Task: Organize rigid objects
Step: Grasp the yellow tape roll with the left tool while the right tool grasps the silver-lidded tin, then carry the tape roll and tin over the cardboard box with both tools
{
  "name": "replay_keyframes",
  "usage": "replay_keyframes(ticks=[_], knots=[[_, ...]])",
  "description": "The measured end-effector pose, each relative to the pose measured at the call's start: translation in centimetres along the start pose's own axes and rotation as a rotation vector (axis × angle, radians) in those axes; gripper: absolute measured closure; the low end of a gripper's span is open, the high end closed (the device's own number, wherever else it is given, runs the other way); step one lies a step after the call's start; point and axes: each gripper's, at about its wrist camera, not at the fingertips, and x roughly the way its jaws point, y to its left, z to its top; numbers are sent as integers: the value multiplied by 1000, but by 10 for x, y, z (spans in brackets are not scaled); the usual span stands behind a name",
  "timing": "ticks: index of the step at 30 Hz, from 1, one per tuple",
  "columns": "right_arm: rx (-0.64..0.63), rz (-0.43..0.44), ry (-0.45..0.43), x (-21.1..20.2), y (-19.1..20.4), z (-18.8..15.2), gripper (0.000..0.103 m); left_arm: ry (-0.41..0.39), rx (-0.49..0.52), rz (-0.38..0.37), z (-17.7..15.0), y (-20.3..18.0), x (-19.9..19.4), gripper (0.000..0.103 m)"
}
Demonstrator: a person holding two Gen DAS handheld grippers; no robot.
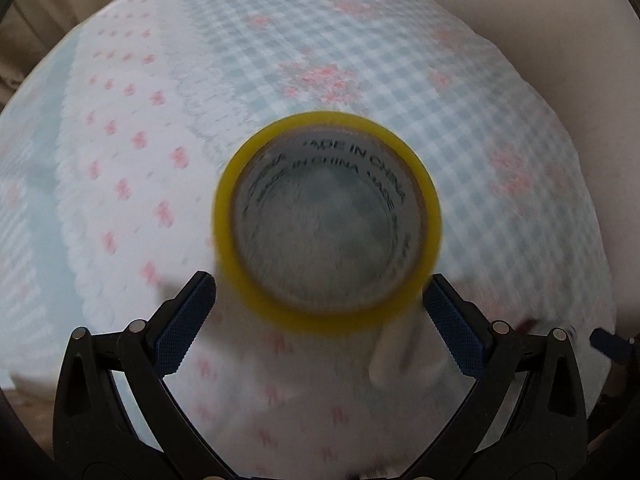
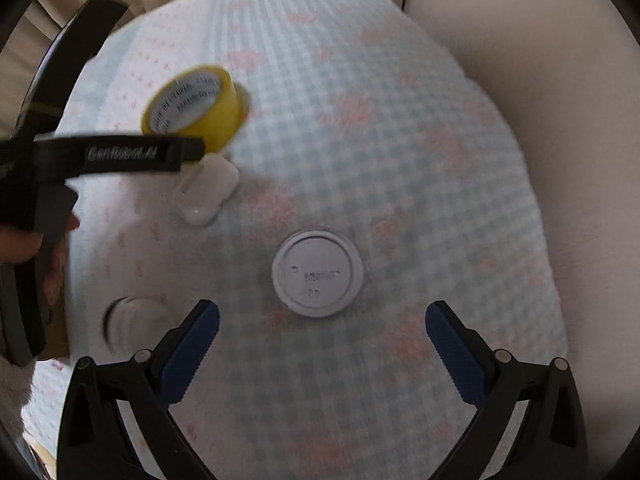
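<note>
A yellow tape roll [image 1: 327,224] is gripped between my left gripper's [image 1: 320,296] blue pads and held above the checked tablecloth. The roll also shows in the right wrist view [image 2: 196,108], off the table, with the left gripper [image 2: 192,148] below it. A white rounded case [image 2: 206,192] lies on the cloth under the roll; it also shows in the left wrist view [image 1: 390,354]. My right gripper [image 2: 322,320] is open and empty, just short of a white round lid [image 2: 318,272] lying flat.
The round table [image 2: 400,160] has a blue-white checked cloth with pink flowers. A white cylindrical object [image 2: 128,322] lies near the left front edge. Beige curtains and a pale wall lie beyond the table. Both views are motion-blurred.
</note>
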Motion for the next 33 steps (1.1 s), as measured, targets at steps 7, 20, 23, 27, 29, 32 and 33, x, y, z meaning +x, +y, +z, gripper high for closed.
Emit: replay_keyframes(ticks=[7, 20, 23, 27, 29, 32, 33], knots=[[-17, 1, 39, 27, 3, 6, 12, 9, 34, -10, 20, -3, 18, 0], [-6, 0, 69, 40, -2, 11, 53, -17, 47, 24, 15, 0, 11, 7], [10, 12, 63, 36, -6, 11, 53, -35, 48, 27, 12, 0, -1, 7], [27, 16, 41, 21, -13, 9, 53, -58, 54, 32, 16, -1, -19, 7], [33, 17, 26, 9, -17, 9, 53, -75, 57, 36, 18, 0, -33, 7], [38, 17, -1, -14, -19, 10, 53, -101, 58, 42, 19, -4, -55, 7], [39, 18, -10, -21, -19, 10, 53, -112, 58, 45, 21, -6, -67, 7]])
